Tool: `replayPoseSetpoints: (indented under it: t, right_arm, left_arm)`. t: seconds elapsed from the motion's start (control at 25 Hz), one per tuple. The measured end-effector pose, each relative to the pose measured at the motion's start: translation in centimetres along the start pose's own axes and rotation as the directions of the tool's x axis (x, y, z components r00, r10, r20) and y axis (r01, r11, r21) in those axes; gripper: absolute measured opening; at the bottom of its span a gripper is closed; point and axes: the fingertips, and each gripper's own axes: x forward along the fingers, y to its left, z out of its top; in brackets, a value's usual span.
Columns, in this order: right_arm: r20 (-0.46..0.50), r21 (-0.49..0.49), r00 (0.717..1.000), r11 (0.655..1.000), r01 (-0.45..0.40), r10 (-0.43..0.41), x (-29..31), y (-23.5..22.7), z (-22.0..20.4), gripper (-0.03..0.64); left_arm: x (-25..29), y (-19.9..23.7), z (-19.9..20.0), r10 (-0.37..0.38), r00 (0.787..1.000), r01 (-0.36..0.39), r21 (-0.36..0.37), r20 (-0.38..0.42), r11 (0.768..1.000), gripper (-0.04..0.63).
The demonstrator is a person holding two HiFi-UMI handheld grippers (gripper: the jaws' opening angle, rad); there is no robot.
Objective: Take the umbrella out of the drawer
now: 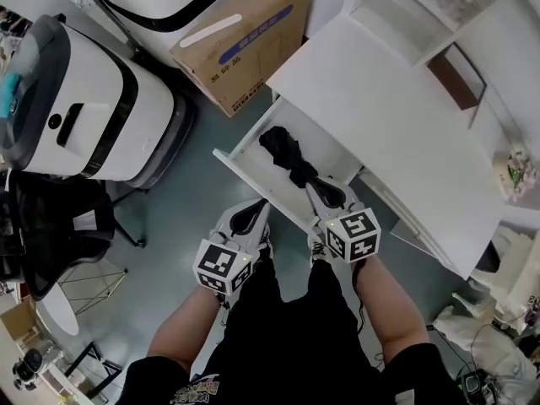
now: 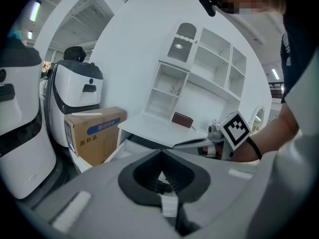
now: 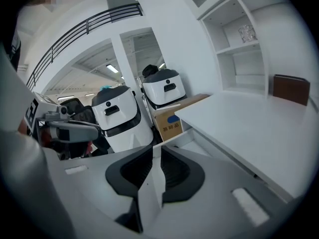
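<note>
A folded black umbrella [image 1: 287, 154] lies in the open white drawer [image 1: 245, 146] under the desk. My right gripper [image 1: 325, 191] hovers at the drawer's near end, just past the umbrella's tip. In the right gripper view a thin white drawer wall [image 3: 152, 178] stands edge-on between its jaws, which are shut on it. My left gripper [image 1: 251, 213] is beside it at the drawer's front edge. Its fingertips meet with nothing clearly between them, and a bit of black umbrella [image 2: 159, 185] shows through the gap behind them. The right gripper [image 2: 224, 136] also shows in the left gripper view.
The white desk [image 1: 380, 99] with shelves spans the right. A cardboard box [image 1: 245, 40] sits on the floor beyond the drawer. White robot housings [image 1: 93, 99] and a black chair [image 1: 51, 226] stand at the left. The person's legs fill the bottom.
</note>
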Motion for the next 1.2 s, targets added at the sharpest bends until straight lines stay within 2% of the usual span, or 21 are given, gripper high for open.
replayPoseSetpoints:
  t: [0.2,0.36,0.68,1.08,1.2]
  right_arm:
    - [-0.100,-0.011,0.995,1.000,0.006,-0.007,3.3,-1.6,-3.0,0.102]
    - [-0.197,-0.034,0.980,0.999,0.013,-0.020,5.7,-3.3,-5.6,0.123]
    - [-0.347,-0.079,0.938,0.997,-0.015,-0.013,10.1,-5.1,-8.9,0.176]
    - [-0.479,-0.112,0.877,0.993,-0.023,-0.034,13.9,-6.9,-13.0,0.239]
    - [-0.504,-0.129,0.862,0.991,-0.022,-0.046,14.8,-7.6,-13.8,0.249]
  left_arm:
    - [0.9,0.9,-0.8,-0.014,1.000,0.014,-0.013,-0.007,1.000,0.002]
    - [1.4,1.3,-1.4,-0.021,1.000,0.021,-0.029,-0.015,0.999,0.002]
    - [2.0,2.3,-2.6,-0.023,0.999,0.021,-0.053,-0.027,0.998,0.002]
    - [2.6,2.4,-3.8,-0.061,0.997,0.059,-0.029,-0.056,0.998,0.002]
    - [2.6,2.5,-4.2,-0.065,0.996,0.062,-0.046,-0.059,0.997,0.002]
